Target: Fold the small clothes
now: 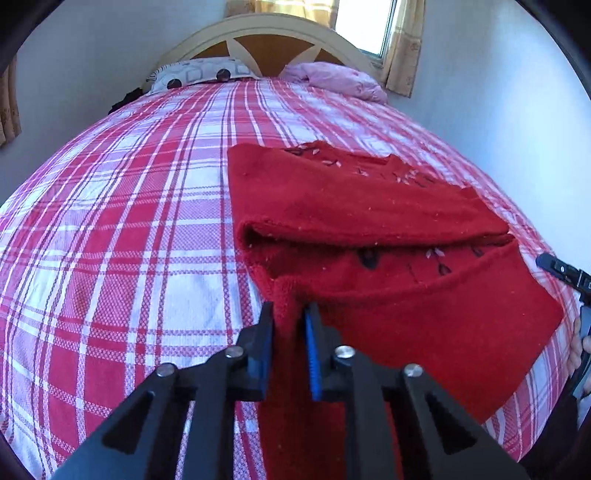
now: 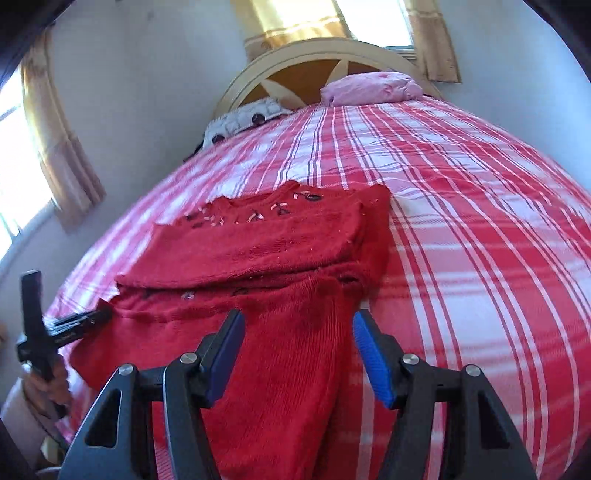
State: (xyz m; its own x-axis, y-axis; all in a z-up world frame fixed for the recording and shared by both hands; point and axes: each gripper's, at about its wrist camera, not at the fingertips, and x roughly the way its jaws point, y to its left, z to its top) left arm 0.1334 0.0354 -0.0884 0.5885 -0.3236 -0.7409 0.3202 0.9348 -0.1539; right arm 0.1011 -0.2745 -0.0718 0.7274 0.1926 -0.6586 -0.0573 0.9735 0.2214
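A red knit sweater (image 1: 369,206) with small embroidered motifs lies partly folded on the plaid bed; it also shows in the right wrist view (image 2: 258,243). My left gripper (image 1: 290,310) is shut on a bunched edge of the sweater at its near left corner. In the right wrist view that gripper (image 2: 99,315) touches the sweater's left edge. My right gripper (image 2: 299,325) is open, with its blue-padded fingers on either side of the sweater's near part, which hangs over the bed edge. Its tip shows at the right edge of the left wrist view (image 1: 554,264).
The bed has a red and white plaid cover (image 1: 129,221). A patterned pillow (image 1: 199,74) and a pink bundle (image 1: 332,77) lie by the curved headboard (image 1: 266,33). Walls and curtained windows surround the bed.
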